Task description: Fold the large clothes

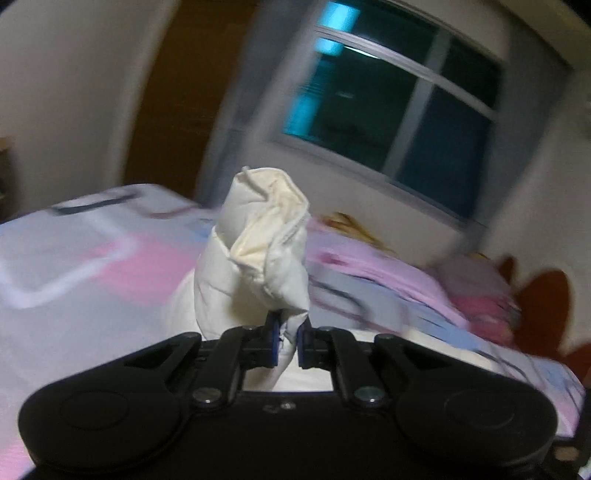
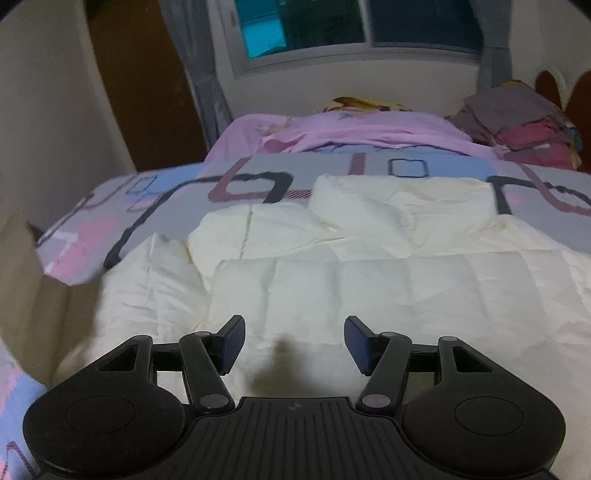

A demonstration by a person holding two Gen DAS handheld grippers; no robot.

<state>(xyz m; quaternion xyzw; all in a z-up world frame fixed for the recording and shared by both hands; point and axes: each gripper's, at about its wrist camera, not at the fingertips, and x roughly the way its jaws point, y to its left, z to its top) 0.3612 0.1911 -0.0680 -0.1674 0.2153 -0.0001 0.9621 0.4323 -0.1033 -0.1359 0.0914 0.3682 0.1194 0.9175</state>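
Fingers [image 1: 275, 334] of my left gripper [image 1: 287, 334] pinch a bunched fold of the cream quilted jacket [image 2: 332, 266], lifted above the patterned bedspread [image 2: 177, 192]; my right gripper [image 2: 294, 345] hovers spread and empty over the jacket, which lies across that bedspread, below the dark window [image 2: 332, 22].

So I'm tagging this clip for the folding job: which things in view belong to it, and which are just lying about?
Part of the job:
- white quilted garment
- left gripper, shut on a bunched part of it
- right gripper, open above it

Just lying about:
- patterned bedspread
- pink sheet
- stack of folded clothes
- window
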